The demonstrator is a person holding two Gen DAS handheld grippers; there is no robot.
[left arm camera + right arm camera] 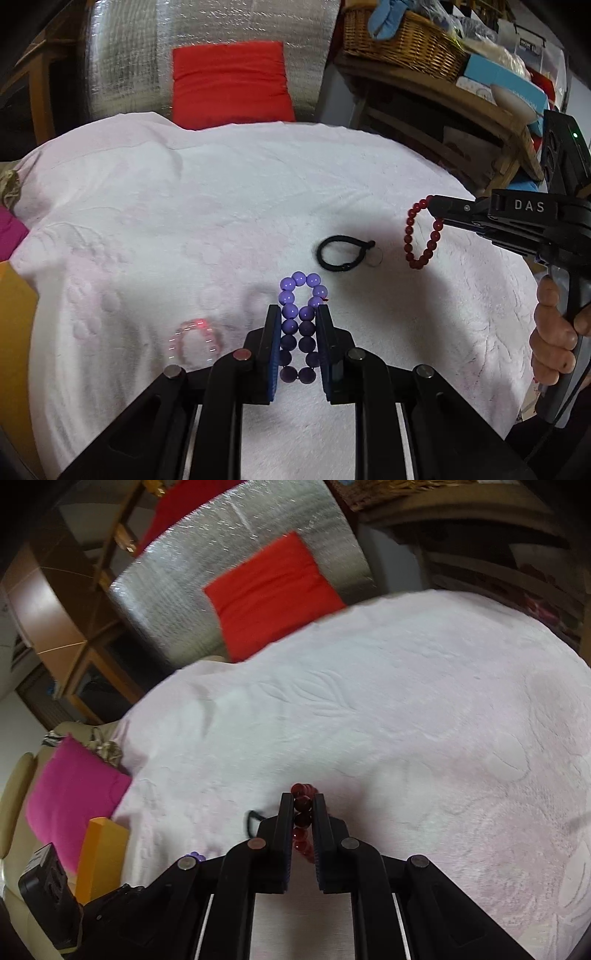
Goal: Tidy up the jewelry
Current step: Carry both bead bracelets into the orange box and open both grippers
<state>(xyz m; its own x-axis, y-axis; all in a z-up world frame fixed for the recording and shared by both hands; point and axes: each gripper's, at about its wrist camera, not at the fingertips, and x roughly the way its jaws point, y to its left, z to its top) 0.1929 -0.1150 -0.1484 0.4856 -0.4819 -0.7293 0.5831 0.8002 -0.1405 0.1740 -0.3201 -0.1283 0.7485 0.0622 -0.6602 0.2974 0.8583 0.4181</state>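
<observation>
Beaded bracelets, two in hand, over a pale pink textured blanket [221,221].

Purple round-bead bracelet [300,325], pinched by left tool [297,314]; dark red bead bracelet [421,236] dangling, pinched by right tool [303,801]. Likely light, limp, slippery: grip across beads. Black elastic hair tie [341,254] lies between.

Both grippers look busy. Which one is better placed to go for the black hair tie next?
Probably right. The right gripper, shut on the red bracelet, hangs beside the black hair tie. The left gripper, shut on the purple bracelet, sits nearer the camera. Either must first set down its bracelet.
</observation>
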